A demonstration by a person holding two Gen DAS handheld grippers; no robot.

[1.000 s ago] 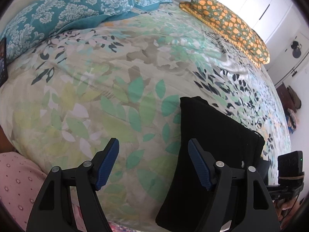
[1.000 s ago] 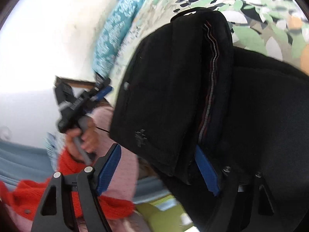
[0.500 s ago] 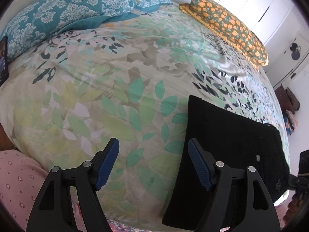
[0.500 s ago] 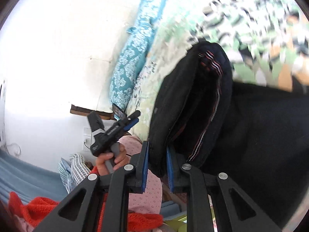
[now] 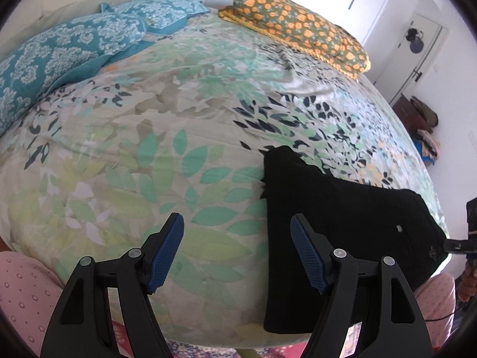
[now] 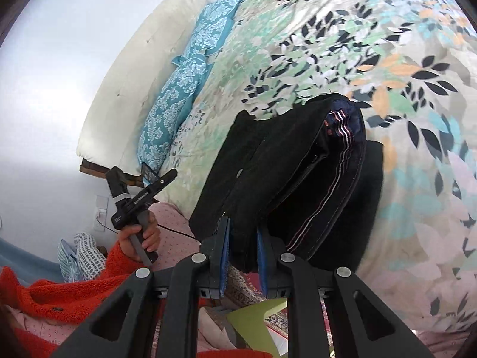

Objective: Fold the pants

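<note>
The black pants (image 5: 342, 217) lie folded on the leaf-print bed cover, at the near right edge in the left wrist view. My left gripper (image 5: 238, 250) is open and empty, held above the cover just left of the pants. In the right wrist view my right gripper (image 6: 241, 253) is shut on the near edge of the pants (image 6: 286, 173), lifting a folded layer whose striped inner waistband shows. The left gripper (image 6: 140, 191) also shows there, in a hand at the bedside.
The bed cover (image 5: 167, 137) fills most of the view. Teal patterned pillows (image 5: 68, 47) lie at the far left and an orange-flowered pillow (image 5: 298, 26) at the far right. A door and wardrobe stand beyond the bed. The person's red sleeve (image 6: 62, 292) is at the bedside.
My right gripper closed on the pants' edge and pulled back, tilting its view. The pants now lie flatter and wider on the cover. The left gripper stayed open and drew back slightly.
</note>
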